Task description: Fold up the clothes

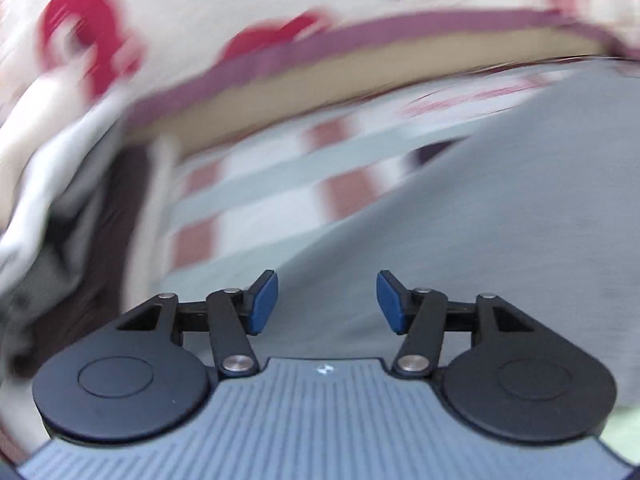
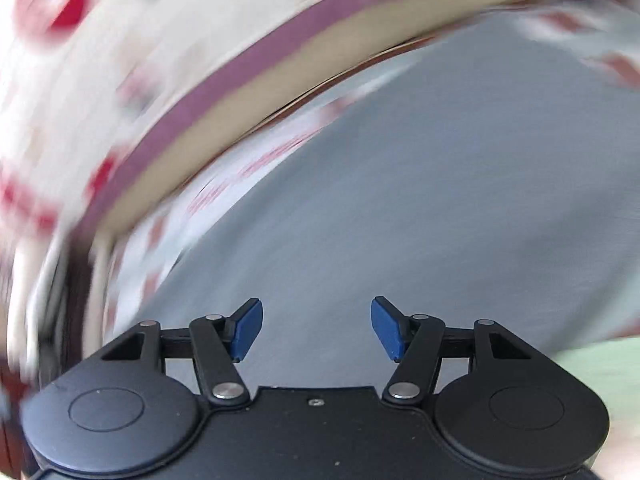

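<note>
A plain grey garment [image 1: 500, 220] lies spread under both grippers; both views are smeared by motion blur. In the left wrist view my left gripper [image 1: 327, 302] hovers over the grey cloth's left part, open, nothing between its blue pads [image 1: 264, 304]. In the right wrist view the same grey garment [image 2: 420, 200] fills the middle, and my right gripper [image 2: 317, 328] is open above it with its blue pads [image 2: 386, 328] apart and empty. How far the grippers are above the cloth I cannot tell.
A checked cloth with brown-red and pale squares [image 1: 280, 184] lies under the garment. Beyond it runs a tan edge with a mauve band [image 1: 360, 52], then cream fabric with red patterns [image 2: 120, 40]. A pale green surface [image 2: 600, 368] shows at the lower right.
</note>
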Available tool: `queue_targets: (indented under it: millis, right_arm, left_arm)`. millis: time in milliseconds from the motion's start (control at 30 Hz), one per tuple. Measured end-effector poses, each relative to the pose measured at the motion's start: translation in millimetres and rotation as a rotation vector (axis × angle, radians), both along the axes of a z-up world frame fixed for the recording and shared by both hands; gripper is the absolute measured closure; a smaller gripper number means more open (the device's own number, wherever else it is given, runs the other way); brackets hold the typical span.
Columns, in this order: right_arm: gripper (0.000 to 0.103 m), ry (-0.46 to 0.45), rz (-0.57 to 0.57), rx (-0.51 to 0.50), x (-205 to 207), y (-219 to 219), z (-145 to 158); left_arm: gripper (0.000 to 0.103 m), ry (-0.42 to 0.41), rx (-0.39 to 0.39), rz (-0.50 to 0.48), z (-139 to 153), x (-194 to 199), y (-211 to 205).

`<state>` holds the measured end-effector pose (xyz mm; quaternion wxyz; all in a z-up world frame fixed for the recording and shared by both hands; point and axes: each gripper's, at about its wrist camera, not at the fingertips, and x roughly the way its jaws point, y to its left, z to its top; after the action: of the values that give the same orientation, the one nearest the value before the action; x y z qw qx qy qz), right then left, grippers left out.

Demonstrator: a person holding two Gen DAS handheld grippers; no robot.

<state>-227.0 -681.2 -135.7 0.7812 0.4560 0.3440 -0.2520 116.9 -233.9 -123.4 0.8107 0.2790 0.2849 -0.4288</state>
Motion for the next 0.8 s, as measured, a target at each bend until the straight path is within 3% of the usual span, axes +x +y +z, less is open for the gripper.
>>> queue_targets:
  millis: [133,200,333,467,533,700,800]
  right_arm:
    - [0.035,-0.013,-0.189,0.115,-62.5,-37.5,-21.3]
    - [0.035,-0.038,-0.262,0.198,-87.0,-47.1,-38.4]
    - [0.035,-0.063,-0.39,0.335,-130.4,-66.0,-69.9]
    - [0.034,0.048,-0.394,0.279,-134.5,-80.6,-82.9]
    - [0.041,0.029,-0.36,0.286,-133.1,-81.5,-86.9]
    - [0.042,-0.02,-0.275,0.303,-129.7,-83.8,-97.2]
    - [0.042,-0.05,-0.224,0.312,-127.6,-85.1,-103.3]
  left_arm:
    - [0.047,0.094,-0.074,-0.284,-1.6,-35.9,-21.3]
    - [0.047,0.185,-0.059,-0.31,-7.1,-52.6,-43.7]
    - [0.047,0.258,0.009,-0.419,-18.3,-95.3,-90.2]
    - [0.047,0.303,-0.012,-0.554,-22.9,-119.0,-105.7]
    - [0.047,0.301,0.004,-0.581,-22.6,-131.6,-103.3]
    - [0.047,0.276,0.044,-0.576,-23.8,-150.0,-93.9]
    - [0.047,0.345,0.035,-0.63,-21.6,-149.7,-89.0]
